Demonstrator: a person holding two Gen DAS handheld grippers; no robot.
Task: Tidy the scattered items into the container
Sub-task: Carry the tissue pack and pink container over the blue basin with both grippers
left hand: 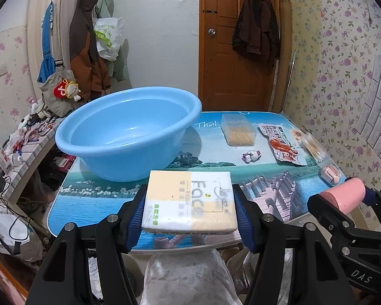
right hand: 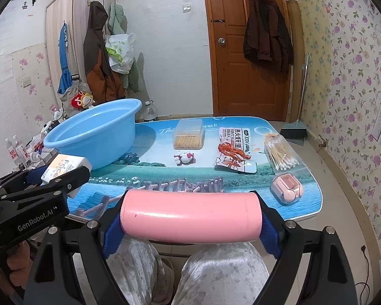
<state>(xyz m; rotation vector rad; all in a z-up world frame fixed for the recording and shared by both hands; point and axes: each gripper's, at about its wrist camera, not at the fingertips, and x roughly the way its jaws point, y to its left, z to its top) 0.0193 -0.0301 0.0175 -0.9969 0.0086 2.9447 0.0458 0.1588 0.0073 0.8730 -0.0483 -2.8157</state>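
Over the counter (right hand: pixel 149 137), our left gripper (left hand: pixel 189 208) clamps its fingers on a tissue pack (left hand: pixel 190 198), our right gripper (right hand: pixel 190 216) on a pink cylinder (right hand: pixel 190 214), beside the empty blue basin (left hand: pixel 129 132).

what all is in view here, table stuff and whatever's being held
basin: one, light blue, far left of the table, nothing in it
table: one, blue scenic print top
tissue pack: one, white and pale yellow, held in the left gripper
pink cylinder: one, pink, held crosswise in the right gripper
toothpick box: one, clear, far middle of the table
snack packet: one, white with red print, right of the box
cotton swabs: one clear pack, right edge
pink case: one, near right corner
small toy: one, white and pink, table centre
coats: several, brown, on door and wall
broom: one, by the door
left gripper: black, blue fingers
right gripper: black, blue fingers
knees: two, pale trousers, below the table edge
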